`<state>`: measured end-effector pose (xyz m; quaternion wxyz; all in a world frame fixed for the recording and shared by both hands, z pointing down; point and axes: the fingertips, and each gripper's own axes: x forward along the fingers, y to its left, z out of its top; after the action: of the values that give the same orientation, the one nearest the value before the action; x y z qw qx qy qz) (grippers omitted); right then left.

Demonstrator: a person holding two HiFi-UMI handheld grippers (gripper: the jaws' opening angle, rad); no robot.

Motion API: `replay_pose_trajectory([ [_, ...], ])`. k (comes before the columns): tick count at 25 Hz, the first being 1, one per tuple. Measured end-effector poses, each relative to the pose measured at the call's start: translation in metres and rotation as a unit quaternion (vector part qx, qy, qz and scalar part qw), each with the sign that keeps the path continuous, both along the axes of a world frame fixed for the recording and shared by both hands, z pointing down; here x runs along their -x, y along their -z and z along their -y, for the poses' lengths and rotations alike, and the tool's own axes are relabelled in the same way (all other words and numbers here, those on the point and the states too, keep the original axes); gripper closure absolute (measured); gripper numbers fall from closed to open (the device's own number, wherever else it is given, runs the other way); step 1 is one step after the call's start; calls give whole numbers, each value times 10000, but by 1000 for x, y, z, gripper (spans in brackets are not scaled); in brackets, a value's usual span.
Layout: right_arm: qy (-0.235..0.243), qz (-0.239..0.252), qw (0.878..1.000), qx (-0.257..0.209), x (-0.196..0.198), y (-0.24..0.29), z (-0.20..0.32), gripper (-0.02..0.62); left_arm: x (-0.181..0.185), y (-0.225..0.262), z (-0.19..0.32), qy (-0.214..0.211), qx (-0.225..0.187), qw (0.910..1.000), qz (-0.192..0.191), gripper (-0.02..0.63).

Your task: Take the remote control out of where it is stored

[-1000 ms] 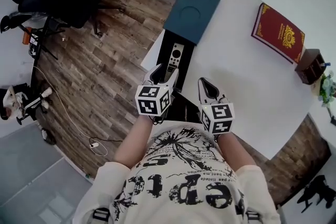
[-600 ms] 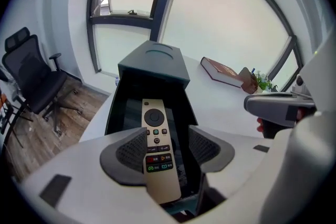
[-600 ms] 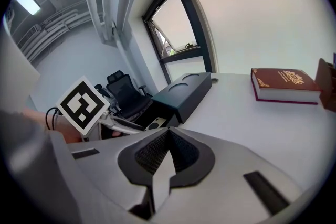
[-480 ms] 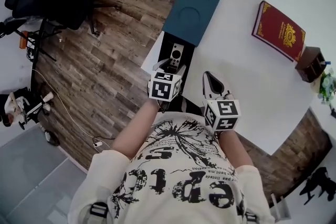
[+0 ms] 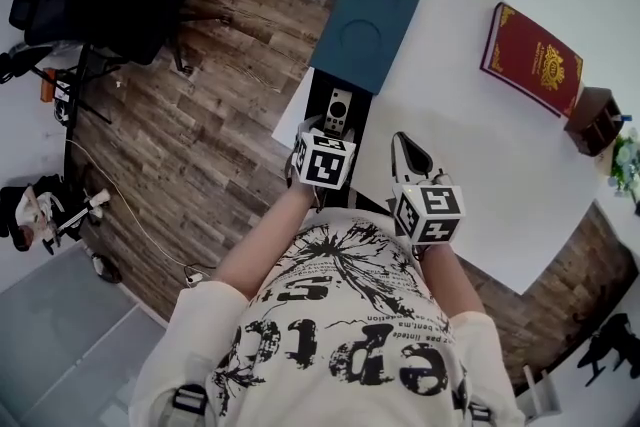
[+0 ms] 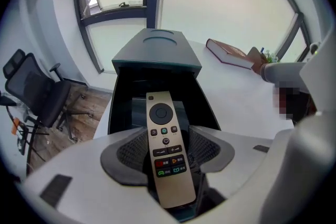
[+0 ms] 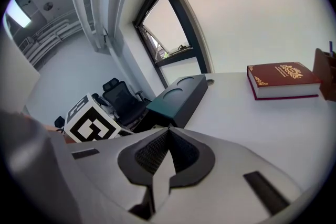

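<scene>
My left gripper has moved forward since a second ago. Back then it hung short of the box. Now it is down over the open black tray, and its two jaws are closed on the remote control, one pad on each long side. The grab looks done to me, so I think the next job is just to lift.

The remote control is still in the tray. The tray sticks out from under the dark green cover, at the left edge of the white table, up toward the far left corner. The remote's far end points at the cover and its near end sits deep between my jaws.

My right gripper has hardly moved. It waits over the table near the front edge, just right of the tray. Its jaws are pressed together with nothing in them.

The remote is long, thin and flat. Its skin is a dull gold colour and looks smooth and hard. It has a big round button near the far end and small buttons lower down. It could slip, I think, because its sides are so slim and slick. My jaw pads are dark and bumpy like a net, which should help. The tray is shiny black with straight walls. The cover is a boxy shape with round dents in its top. A red book with gold trim lies by the far right edge.
</scene>
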<state>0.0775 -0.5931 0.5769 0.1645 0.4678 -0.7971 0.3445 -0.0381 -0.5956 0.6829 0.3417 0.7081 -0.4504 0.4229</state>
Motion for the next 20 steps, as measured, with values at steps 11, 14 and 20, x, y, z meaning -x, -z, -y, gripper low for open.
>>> replay_pose_trajectory([
  [11,-53,-79,10000,-9,-8,4,-6,592,-1,-6,3,-390,6,9978,545,377],
  [14,-142,-106,9998,-69,-16,8,-8,592,-6,-4,0,-486,-31,9981,385,379],
  [20,-417,-220,9988,-142,-38,12,-11,592,-9,4,-9,-330,-123,9993,-85,380],
])
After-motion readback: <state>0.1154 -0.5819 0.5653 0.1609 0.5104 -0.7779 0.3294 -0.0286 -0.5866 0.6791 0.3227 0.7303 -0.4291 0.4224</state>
